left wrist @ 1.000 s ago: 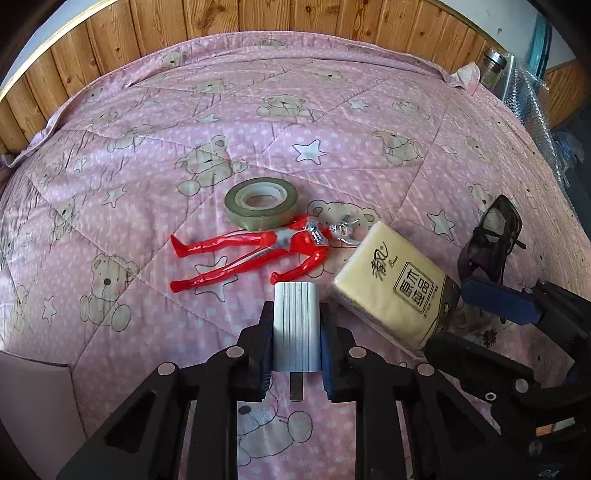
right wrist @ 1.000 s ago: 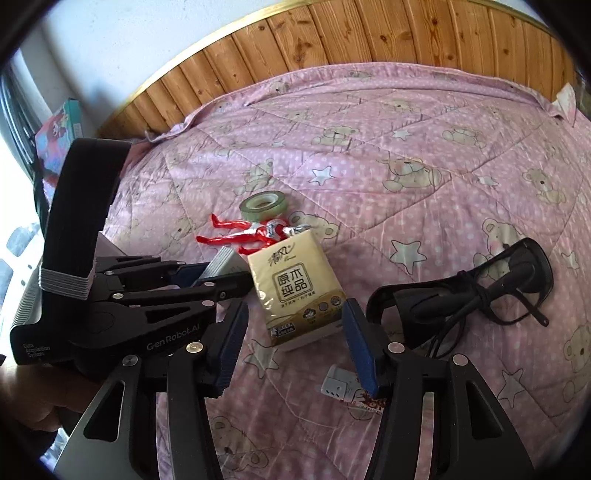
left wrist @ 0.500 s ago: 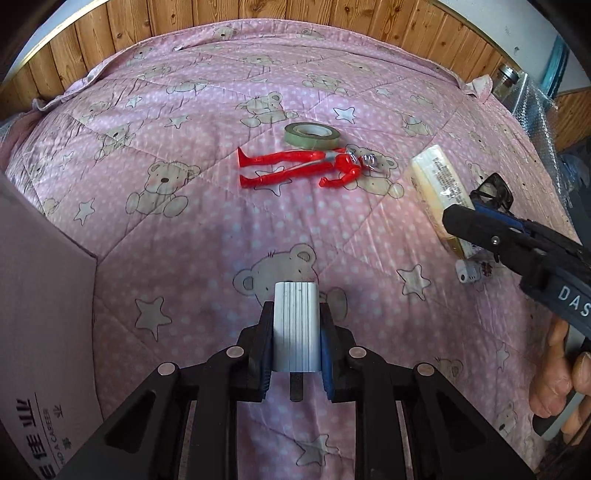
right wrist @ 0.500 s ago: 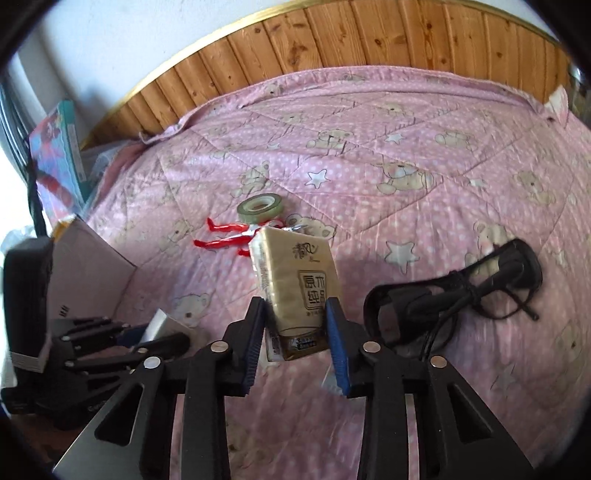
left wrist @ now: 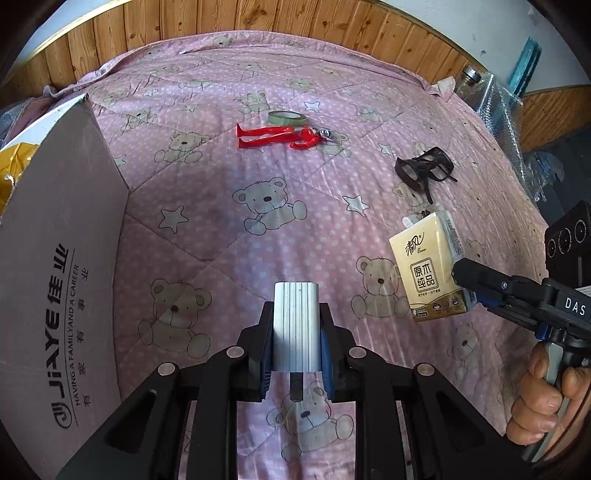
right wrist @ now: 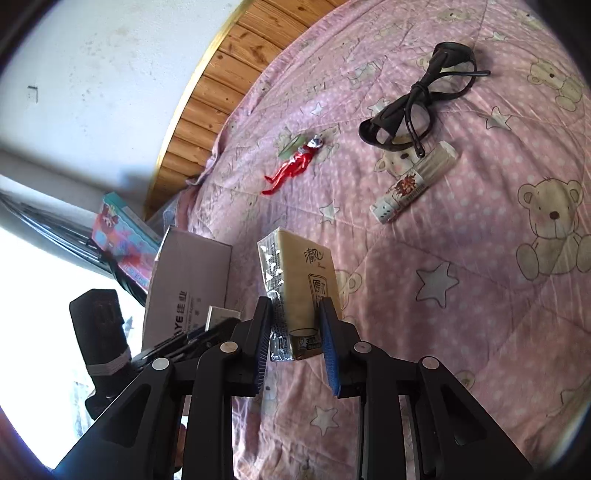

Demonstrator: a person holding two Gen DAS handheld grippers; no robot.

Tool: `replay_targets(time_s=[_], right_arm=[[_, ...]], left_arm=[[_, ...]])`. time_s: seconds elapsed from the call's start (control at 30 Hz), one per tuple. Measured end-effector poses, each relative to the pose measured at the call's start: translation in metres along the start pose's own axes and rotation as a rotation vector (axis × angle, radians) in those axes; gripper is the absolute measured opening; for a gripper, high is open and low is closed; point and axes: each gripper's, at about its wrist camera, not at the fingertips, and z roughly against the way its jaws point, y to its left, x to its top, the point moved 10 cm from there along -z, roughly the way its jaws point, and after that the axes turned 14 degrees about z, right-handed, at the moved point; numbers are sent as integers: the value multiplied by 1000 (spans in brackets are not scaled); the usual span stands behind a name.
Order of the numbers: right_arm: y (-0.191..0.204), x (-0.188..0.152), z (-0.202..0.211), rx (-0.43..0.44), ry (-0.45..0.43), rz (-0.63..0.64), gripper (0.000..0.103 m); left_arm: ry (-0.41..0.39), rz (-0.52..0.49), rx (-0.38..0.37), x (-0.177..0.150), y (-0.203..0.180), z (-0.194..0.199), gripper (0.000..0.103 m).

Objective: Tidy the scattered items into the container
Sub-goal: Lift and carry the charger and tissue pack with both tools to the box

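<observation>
At the far left we now have the cardboard box (left wrist: 62, 266) filling the edge of the left wrist view, where a second ago it was barely a corner, so both loads have swung from the scattered pile toward the container. Our left gripper (left wrist: 296, 345) is clamped narrow on the ribbed white block (left wrist: 296, 325), held clear of the quilt and just beside the box wall. Further right, our right gripper (right wrist: 296, 341) has gone from wide open around the tissue pack (right wrist: 301, 291) to pinching it at its lower end, and the pack now hangs in the air, off the bed. We judge two items are on their way in, with release over the box next. Left on the pink bear-print quilt (left wrist: 280, 236) are the tape roll (left wrist: 287, 117), touching the red toy figure (left wrist: 275, 136), then the black glasses (right wrist: 417, 107) and the small tube (right wrist: 413, 182) just beside them. Wooden panelling (left wrist: 229, 18) runs behind the bed under a white wall (right wrist: 110, 74).
</observation>
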Motion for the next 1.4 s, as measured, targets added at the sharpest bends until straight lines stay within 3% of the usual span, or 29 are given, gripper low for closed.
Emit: replay_targets(time_s=[0.43, 1.4], right_arm=[[60, -29, 4, 18, 43, 123, 27], [134, -39, 15, 54, 55, 261, 27]], left_arm=[[-79, -31, 39, -12, 6, 47, 22], [-173, 5, -25, -13, 21, 111, 22]])
